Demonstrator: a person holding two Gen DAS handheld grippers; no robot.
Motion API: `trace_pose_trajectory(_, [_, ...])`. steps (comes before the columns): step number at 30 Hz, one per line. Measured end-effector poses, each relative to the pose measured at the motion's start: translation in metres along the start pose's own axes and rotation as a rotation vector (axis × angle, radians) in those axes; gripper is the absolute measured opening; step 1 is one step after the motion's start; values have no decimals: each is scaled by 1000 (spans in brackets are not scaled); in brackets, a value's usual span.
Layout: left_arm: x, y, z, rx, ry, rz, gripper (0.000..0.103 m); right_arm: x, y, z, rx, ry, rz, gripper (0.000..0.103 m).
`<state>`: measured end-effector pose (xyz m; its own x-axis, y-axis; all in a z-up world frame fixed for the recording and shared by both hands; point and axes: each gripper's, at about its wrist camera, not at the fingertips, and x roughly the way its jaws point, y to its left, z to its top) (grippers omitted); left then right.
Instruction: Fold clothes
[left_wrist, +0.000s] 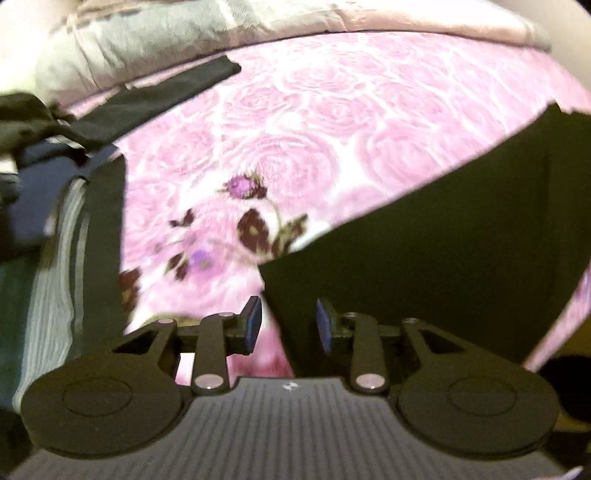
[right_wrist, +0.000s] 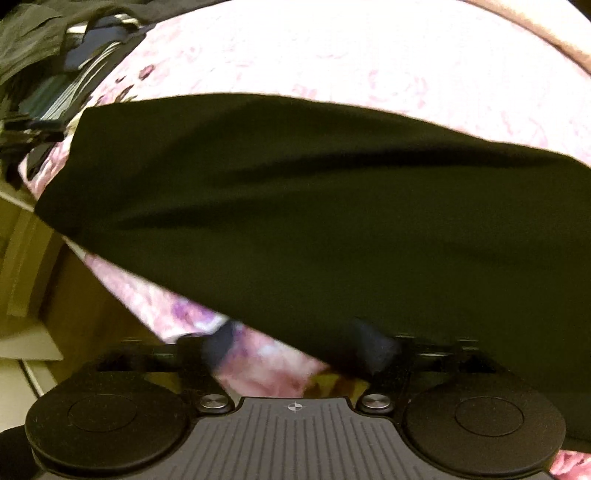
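A black garment (left_wrist: 443, 236) lies flat on a pink rose-patterned bedspread (left_wrist: 295, 122), to the right in the left wrist view. My left gripper (left_wrist: 289, 325) is open, its blue pads astride the garment's near left corner edge without closing on it. In the right wrist view the same black garment (right_wrist: 314, 206) fills the middle. My right gripper (right_wrist: 299, 343) is open and blurred, its right finger over the garment's near edge, its left finger over the bedspread (right_wrist: 369, 55).
A pile of other clothes, dark blue, black and striped grey, (left_wrist: 55, 206) lies at the left; it also shows in the right wrist view (right_wrist: 62, 59). A grey and pink pillow (left_wrist: 147, 40) lies at the back. The bed's edge and wooden furniture (right_wrist: 37, 258) are at lower left.
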<state>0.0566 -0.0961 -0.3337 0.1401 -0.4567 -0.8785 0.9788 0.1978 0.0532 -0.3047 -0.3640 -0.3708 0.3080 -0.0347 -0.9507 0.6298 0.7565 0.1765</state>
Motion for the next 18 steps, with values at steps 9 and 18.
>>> trace_pose_trajectory(9, [29, 22, 23, 47, -2, -67, 3, 9, 13, 6, 70, -1, -46, 98])
trace_pose_trajectory(18, [38, 39, 15, 22, 30, -42, 4, 7, 35, 17, 30, -20, -30, 98])
